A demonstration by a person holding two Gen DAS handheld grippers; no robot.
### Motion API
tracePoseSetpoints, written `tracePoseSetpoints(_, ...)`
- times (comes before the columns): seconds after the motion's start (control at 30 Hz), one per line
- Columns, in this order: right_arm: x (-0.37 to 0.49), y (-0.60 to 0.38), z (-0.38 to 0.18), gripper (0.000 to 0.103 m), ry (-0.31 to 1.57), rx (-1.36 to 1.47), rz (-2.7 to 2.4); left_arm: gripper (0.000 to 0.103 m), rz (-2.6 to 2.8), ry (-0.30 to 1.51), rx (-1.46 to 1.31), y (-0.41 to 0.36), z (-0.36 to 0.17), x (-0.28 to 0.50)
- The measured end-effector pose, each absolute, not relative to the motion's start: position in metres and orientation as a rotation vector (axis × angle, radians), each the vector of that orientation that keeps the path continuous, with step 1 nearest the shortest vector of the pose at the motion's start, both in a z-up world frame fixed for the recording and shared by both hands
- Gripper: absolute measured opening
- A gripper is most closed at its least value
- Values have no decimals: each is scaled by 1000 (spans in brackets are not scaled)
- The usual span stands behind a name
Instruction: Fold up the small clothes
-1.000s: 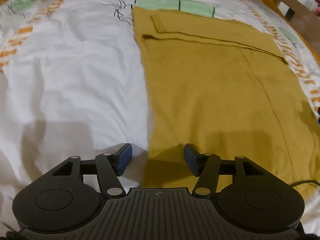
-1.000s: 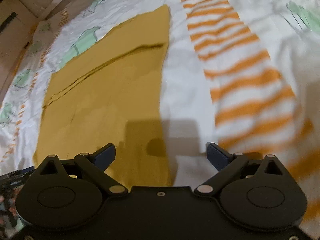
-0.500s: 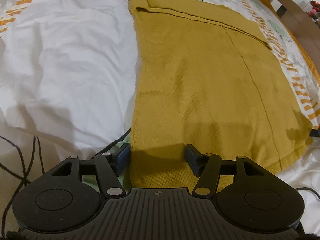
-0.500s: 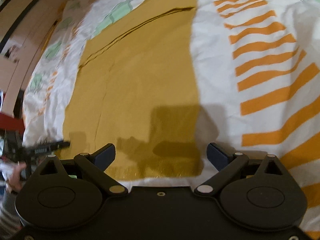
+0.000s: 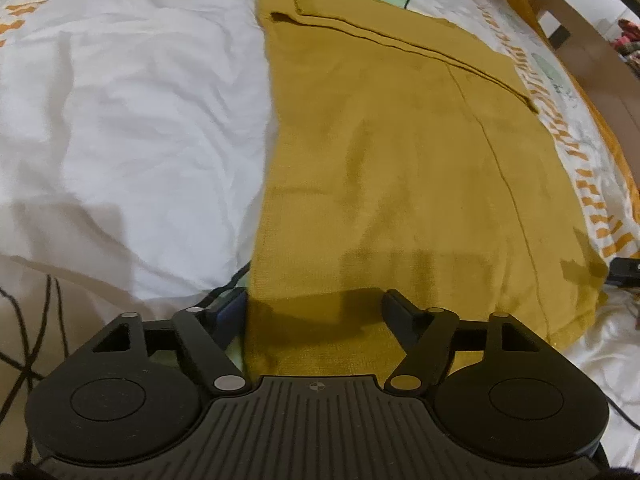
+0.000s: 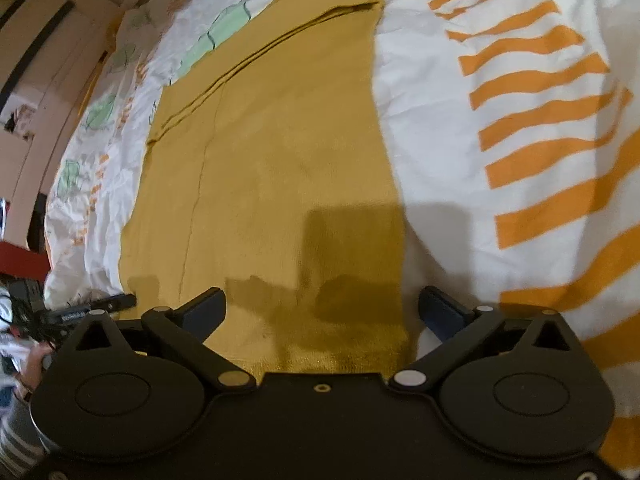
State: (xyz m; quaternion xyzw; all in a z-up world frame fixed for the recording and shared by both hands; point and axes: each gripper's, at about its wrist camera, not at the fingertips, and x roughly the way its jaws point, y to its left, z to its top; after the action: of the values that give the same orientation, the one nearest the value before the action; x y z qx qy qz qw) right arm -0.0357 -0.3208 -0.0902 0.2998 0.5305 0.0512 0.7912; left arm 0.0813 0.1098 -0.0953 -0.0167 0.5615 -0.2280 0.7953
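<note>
A mustard-yellow garment (image 5: 400, 168) lies flat on the bed, with a folded band across its far end; it also shows in the right wrist view (image 6: 280, 152). My left gripper (image 5: 314, 310) is open and empty, low over the garment's near left corner, its left finger just off the cloth's left edge. My right gripper (image 6: 320, 310) is open and empty, low over the garment's near right corner, its right finger over the sheet beside the cloth's right edge.
The bed cover (image 5: 132, 120) is white with orange stripes (image 6: 540, 120) and green patches. A wooden bed frame (image 5: 568, 12) stands at the far right. The left gripper's tip (image 6: 104, 304) shows at the right wrist view's left edge.
Both grippers have drawn back toward the garment's near edge and dropped lower; each now straddles a near corner. Both stayed open.
</note>
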Motion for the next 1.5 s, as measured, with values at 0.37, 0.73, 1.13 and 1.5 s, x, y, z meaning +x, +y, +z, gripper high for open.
tracePoseSetpoints(0.37, -40, -317, -82, 101, 1167, 628, 157, 48, -474, 1197, 6, 110, -89, 72)
tracePoseSetpoints(0.73, -54, -302, -65, 18, 1162, 537, 191, 7, -471, 1151, -121, 119, -80, 65)
tracePoseSetpoints(1.13, -55, -315, -35, 17, 879, 641, 174, 7, -477, 956, -284, 120, -42, 65)
tracePoseSetpoints(1.5, 2, -342, -8, 17, 705, 654, 123, 7, -482, 774, -341, 107, 10, 122)
